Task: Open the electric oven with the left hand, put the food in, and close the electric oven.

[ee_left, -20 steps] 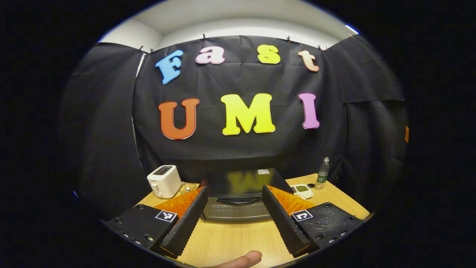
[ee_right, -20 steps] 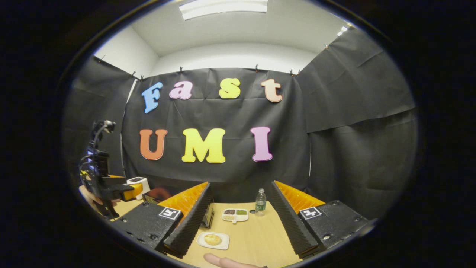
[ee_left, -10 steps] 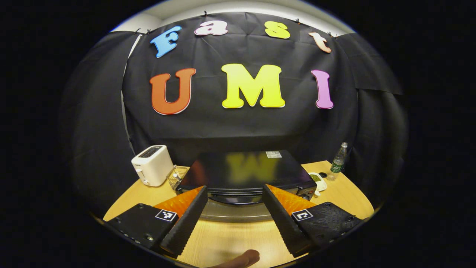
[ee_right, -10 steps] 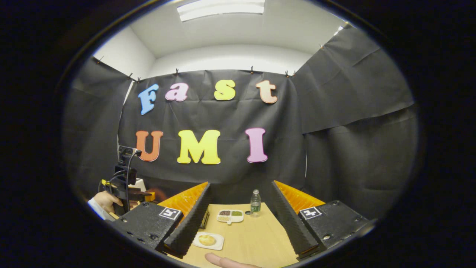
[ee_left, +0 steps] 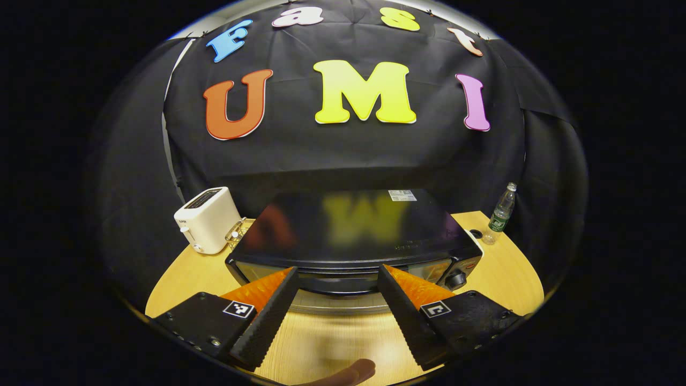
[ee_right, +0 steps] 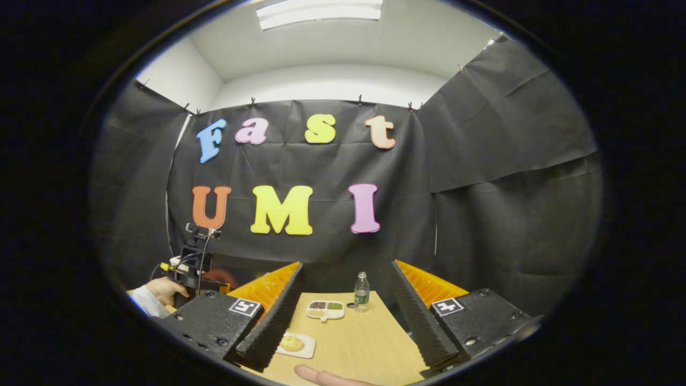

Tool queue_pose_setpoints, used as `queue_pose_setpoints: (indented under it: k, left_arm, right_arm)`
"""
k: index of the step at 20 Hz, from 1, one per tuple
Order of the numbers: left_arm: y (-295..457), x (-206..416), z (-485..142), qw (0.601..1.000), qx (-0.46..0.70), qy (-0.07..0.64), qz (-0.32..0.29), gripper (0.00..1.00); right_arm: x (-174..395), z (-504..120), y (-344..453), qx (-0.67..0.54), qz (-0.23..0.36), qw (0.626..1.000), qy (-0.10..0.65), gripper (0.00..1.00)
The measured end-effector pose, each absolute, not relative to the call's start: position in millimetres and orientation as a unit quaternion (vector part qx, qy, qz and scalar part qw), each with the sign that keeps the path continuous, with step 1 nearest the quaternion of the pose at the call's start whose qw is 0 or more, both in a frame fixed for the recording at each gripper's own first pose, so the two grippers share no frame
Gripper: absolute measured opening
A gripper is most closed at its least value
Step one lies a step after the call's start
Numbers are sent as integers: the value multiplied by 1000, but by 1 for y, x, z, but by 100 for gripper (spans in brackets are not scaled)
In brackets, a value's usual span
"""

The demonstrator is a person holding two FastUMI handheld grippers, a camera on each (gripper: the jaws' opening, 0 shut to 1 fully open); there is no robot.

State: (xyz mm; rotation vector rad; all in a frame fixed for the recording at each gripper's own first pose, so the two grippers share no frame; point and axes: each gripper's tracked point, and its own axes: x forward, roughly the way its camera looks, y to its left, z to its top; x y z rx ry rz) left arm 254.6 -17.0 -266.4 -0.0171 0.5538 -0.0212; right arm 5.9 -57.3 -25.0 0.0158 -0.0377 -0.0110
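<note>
Electric oven (ee_left: 353,230) standing black and glossy at the middle of the wooden counter (ee_left: 498,268), door shut, dark handle bar running across the top of its front, control knob (ee_left: 456,279) at the front right corner. Seen from above and in front in the left gripper view, with the left gripper (ee_left: 336,279) poised just before the door handle, jaws spread wide, one finger toward each side of the handle's middle stretch, gripping nothing. Contact with the handle: cannot tell.

Beside the oven on the left, a white toaster (ee_left: 206,220), and between the two a small wire rack (ee_left: 236,234). Off to the right, near the counter's far edge by the booth cloth, an upright plastic water bottle (ee_left: 499,214) with a dark cap (ee_left: 475,234) lying just beside it. At the bottom of the same view, a fingertip (ee_left: 348,371) over the counter.

In the right gripper view, food as a round bun (ee_right: 292,343) on a white rectangular plate (ee_right: 304,350), lying on the counter (ee_right: 359,343) partly behind one finger of the right gripper (ee_right: 343,284). Right gripper held above the counter, jaws spread wide apart and empty. Farther back, a white divided dish (ee_right: 325,309) with dark, green and pale fillings, and the water bottle (ee_right: 362,291) upright just beside it. At far left, the left gripper (ee_right: 195,262) held by a hand (ee_right: 165,291) in a pale sleeve (ee_right: 143,301).
</note>
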Motion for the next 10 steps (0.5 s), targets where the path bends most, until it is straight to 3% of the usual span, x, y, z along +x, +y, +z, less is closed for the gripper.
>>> queue_pose_setpoints:
  k: [10]
  left_arm:
    - [-21,266,-273,959,-11,283,-19,100]
  right_arm:
    - [12,-33,-51,16,6,1000,-9,97]
